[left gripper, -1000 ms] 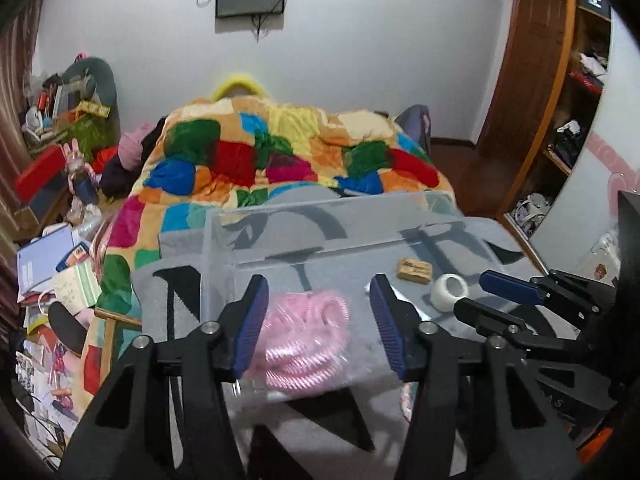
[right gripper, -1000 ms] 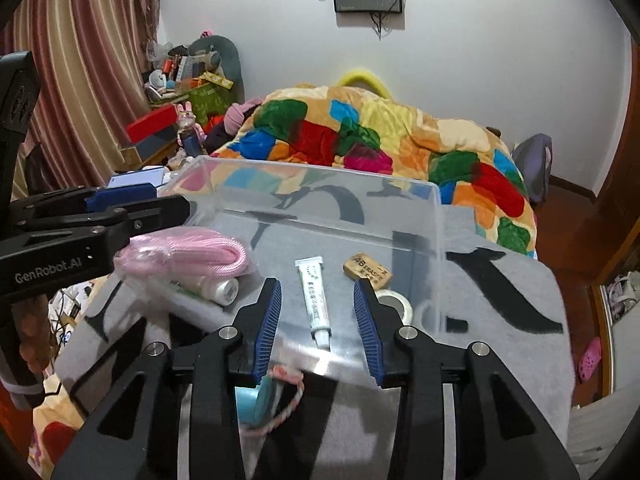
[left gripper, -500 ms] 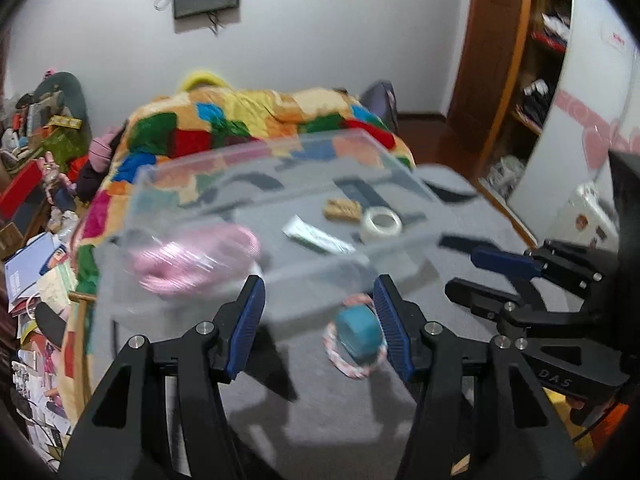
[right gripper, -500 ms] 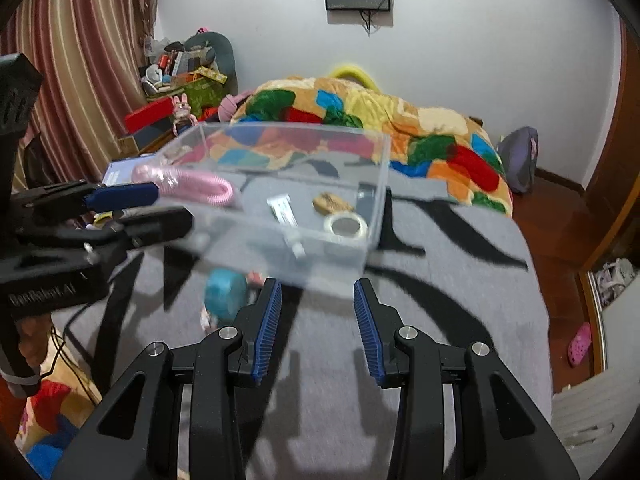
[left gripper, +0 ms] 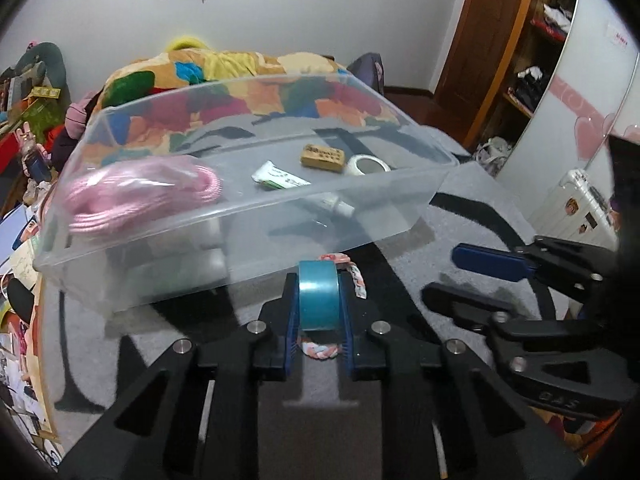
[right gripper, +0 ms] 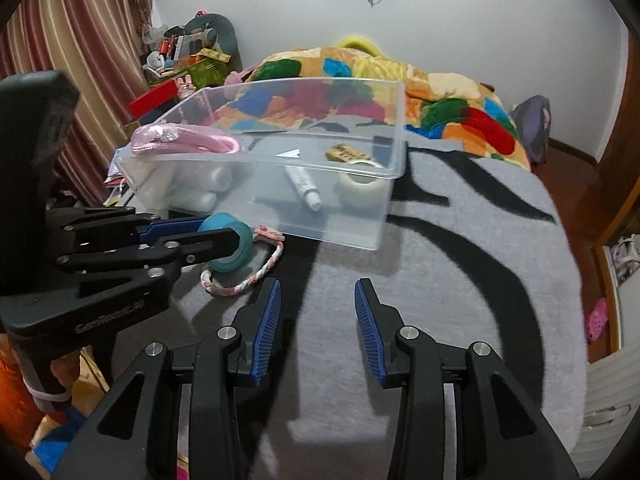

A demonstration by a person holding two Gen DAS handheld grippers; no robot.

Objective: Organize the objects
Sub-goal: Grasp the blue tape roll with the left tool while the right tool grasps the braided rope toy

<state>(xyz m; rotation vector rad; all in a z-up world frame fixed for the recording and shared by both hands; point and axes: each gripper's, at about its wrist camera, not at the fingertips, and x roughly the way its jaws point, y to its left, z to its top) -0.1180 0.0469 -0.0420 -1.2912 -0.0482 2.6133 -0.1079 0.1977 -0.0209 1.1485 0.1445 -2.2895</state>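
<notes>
Teal tape roll [left gripper: 319,299], smooth-banded and standing on edge, is clamped between the left gripper [left gripper: 319,312] jaws, over a braided ring [right gripper: 244,276] just before the clear bin [right gripper: 280,216]. Right gripper [right gripper: 318,332] stands wide open, empty. Only the right wrist view shows the ring whole.
</notes>
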